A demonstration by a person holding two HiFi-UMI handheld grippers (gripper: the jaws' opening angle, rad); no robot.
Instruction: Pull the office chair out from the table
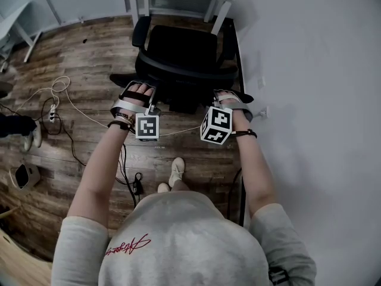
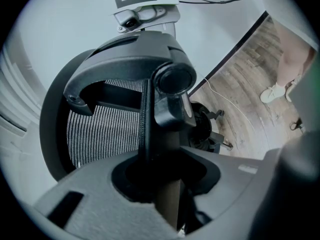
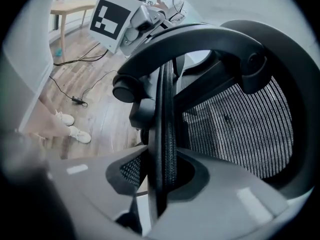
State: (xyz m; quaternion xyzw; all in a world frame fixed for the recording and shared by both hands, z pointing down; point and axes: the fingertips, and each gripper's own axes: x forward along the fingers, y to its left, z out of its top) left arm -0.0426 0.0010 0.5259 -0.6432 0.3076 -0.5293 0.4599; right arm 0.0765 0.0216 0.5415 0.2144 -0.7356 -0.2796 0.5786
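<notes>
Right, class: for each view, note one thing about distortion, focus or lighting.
Head view: fisheye bows the floorboards; office chair sharp, evenly lit. Left gripper view: dark round vignette, left gripper blurred up close, mesh crisp. Right gripper view: same vignette, right gripper soft.

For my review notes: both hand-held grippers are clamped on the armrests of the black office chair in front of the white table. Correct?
No: the left hand-held gripper and right hand-held gripper clamp the office chair's backrest rim, not its armrests, as both gripper views show. The rest holds.
</notes>
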